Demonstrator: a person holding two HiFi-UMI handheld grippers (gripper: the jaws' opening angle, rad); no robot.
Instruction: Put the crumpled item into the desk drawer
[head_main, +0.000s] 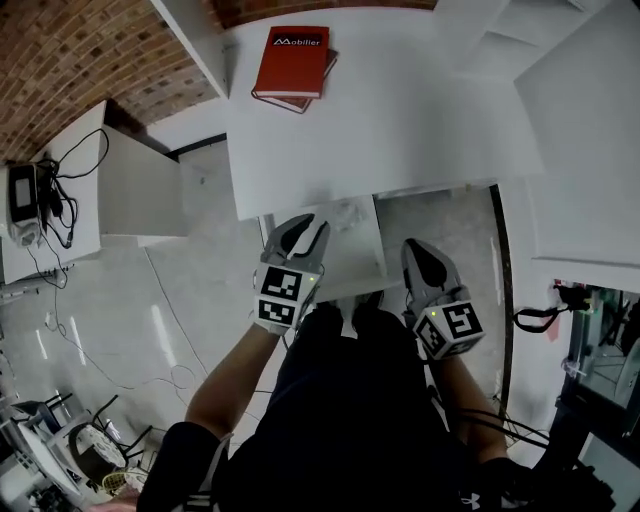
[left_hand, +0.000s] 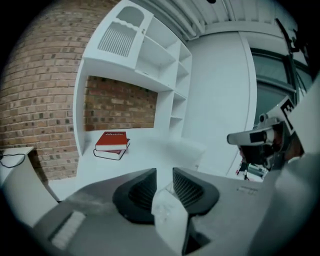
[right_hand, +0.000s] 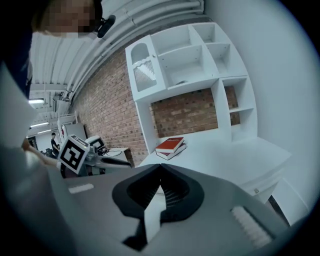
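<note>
Pale and wrinkled, the crumpled item (head_main: 343, 212) lies in the open drawer (head_main: 358, 262) under the white desk (head_main: 400, 120) edge. Only the head view shows it, just right of the left gripper (head_main: 305, 226), whose ribbed black jaws stand slightly apart. The right gripper (head_main: 415, 250) has its jaws meeting at the tips. Both gripper views add a brick-backed shelf unit (left_hand: 150, 55) above two stacked red books (head_main: 293, 62).
</note>
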